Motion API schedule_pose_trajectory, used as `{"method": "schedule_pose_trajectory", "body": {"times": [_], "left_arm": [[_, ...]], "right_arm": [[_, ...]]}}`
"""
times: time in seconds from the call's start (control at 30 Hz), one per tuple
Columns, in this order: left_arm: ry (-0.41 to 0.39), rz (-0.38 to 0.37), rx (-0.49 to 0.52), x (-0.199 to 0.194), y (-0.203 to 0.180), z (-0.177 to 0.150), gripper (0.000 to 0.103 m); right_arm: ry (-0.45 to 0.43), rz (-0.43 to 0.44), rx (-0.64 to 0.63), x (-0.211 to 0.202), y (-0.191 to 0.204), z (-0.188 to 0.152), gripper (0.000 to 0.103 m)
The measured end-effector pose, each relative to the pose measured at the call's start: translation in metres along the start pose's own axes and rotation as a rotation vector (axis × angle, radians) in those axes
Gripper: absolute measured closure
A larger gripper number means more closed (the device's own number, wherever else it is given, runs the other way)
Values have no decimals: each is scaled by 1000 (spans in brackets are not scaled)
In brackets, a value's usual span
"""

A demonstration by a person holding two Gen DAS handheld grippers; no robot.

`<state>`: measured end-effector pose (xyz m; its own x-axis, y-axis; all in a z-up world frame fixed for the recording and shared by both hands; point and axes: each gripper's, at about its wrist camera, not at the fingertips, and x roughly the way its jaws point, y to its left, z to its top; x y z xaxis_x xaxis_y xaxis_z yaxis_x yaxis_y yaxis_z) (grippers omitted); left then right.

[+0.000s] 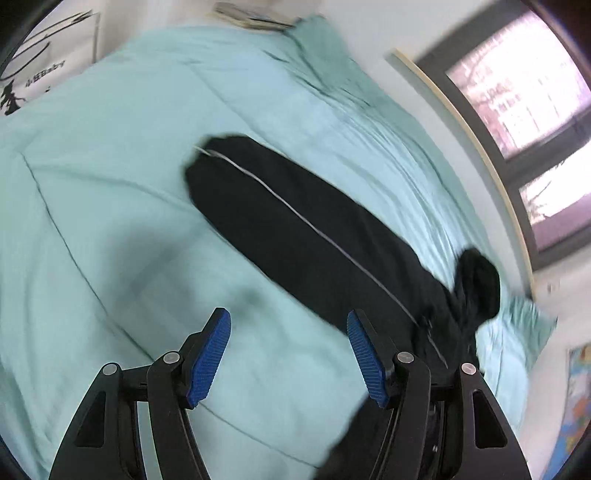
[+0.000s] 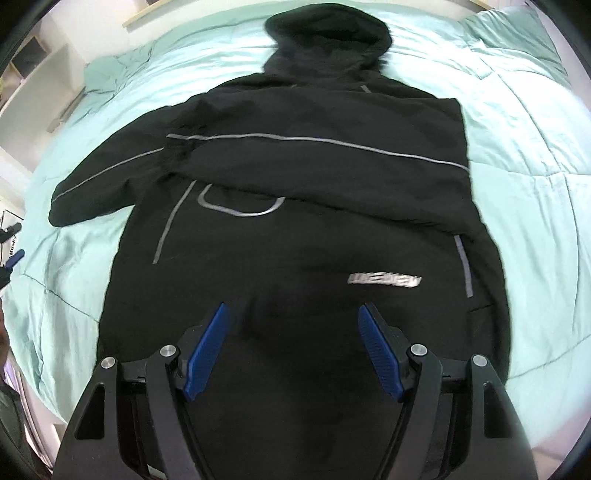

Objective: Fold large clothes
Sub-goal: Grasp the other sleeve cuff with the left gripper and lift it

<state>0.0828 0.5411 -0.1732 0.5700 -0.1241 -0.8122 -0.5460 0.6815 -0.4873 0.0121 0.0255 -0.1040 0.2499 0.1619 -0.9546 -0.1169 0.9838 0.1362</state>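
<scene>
A black hooded jacket (image 2: 295,240) with grey piping lies flat on a teal quilt (image 2: 535,184), its hood (image 2: 325,40) at the far end. One sleeve (image 2: 332,162) is folded across the chest. The other sleeve (image 2: 107,181) stretches out to the left. My right gripper (image 2: 293,308) hovers open above the jacket's lower body, nothing between its fingers. In the left wrist view the outstretched sleeve (image 1: 295,229) runs diagonally toward the hood (image 1: 478,288). My left gripper (image 1: 288,317) hangs open over the quilt (image 1: 129,147) beside that sleeve, holding nothing.
A window (image 1: 517,92) runs along the wall behind the bed. A white sheet with black lettering (image 1: 37,66) and stacked items (image 1: 247,16) sit past the quilt's far edge. Shelves (image 2: 33,74) stand at the left of the bed.
</scene>
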Motion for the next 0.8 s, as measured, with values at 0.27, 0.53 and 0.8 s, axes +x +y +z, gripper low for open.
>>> {"method": "schedule_pose_trajectory", "body": {"times": [0.27,0.53,0.8], "left_arm": [[62,-94,-152,68,74,73,36],[65,-95,-262,136,103,98,36],[-24,-170,-170,136,85,108,66]], "right_arm": [[23,-89,-11,16,49,8,28],[106,-135,-12,41,76,36,28],[180,-149,-127,73,113,41,28]]}}
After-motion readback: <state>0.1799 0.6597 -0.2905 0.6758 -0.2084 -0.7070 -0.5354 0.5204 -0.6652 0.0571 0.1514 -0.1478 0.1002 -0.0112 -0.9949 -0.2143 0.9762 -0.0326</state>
